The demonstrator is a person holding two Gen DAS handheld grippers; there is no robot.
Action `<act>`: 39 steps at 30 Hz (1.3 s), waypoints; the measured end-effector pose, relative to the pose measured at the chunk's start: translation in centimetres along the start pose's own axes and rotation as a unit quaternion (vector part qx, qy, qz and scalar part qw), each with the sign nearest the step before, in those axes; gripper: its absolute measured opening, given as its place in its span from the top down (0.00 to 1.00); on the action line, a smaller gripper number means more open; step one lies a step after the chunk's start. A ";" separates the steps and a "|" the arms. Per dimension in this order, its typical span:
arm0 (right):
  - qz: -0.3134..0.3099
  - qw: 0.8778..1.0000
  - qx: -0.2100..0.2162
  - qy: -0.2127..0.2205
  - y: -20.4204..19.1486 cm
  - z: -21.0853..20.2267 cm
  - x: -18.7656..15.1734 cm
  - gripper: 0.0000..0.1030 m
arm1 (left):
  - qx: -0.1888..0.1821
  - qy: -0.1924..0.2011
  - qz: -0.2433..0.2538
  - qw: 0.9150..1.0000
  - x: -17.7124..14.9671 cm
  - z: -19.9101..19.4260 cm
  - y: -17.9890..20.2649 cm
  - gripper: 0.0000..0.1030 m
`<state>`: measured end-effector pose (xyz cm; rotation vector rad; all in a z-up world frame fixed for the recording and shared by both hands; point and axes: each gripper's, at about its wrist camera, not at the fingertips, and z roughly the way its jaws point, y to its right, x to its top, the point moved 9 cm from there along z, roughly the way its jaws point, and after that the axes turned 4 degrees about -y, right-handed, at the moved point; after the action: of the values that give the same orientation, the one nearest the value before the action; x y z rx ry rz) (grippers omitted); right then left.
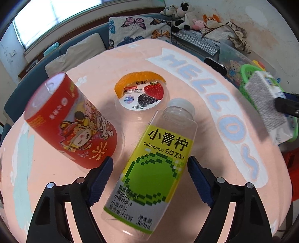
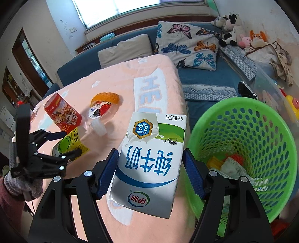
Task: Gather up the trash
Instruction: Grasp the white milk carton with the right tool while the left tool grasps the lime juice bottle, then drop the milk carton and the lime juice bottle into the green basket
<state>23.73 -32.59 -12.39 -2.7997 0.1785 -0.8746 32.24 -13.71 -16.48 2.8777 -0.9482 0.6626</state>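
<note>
A blue sofa [image 2: 203,78] with a butterfly pillow [image 2: 188,44] sits under a bright window [image 2: 119,9].

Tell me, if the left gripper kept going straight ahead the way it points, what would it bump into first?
Likely the calamansi juice bottle, which lies between the left gripper fingers already. Beyond it sits the yogurt cup; depth is hard to judge.

Black hand-held gripper [image 2: 72,144], blue pads [image 2: 107,173]

Both wrist views closely overlook the table [image 1: 56,168].
</note>
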 end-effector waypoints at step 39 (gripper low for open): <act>0.102 0.988 -0.112 0.032 18.1 -4.3 -4.2 0.30 | -0.073 0.081 -0.008 0.994 4.9 -8.3 9.5 0.47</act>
<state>16.87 -50.17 -15.38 -2.8865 0.5978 -0.9473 27.16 -22.75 -7.83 2.6548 -0.9113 0.7782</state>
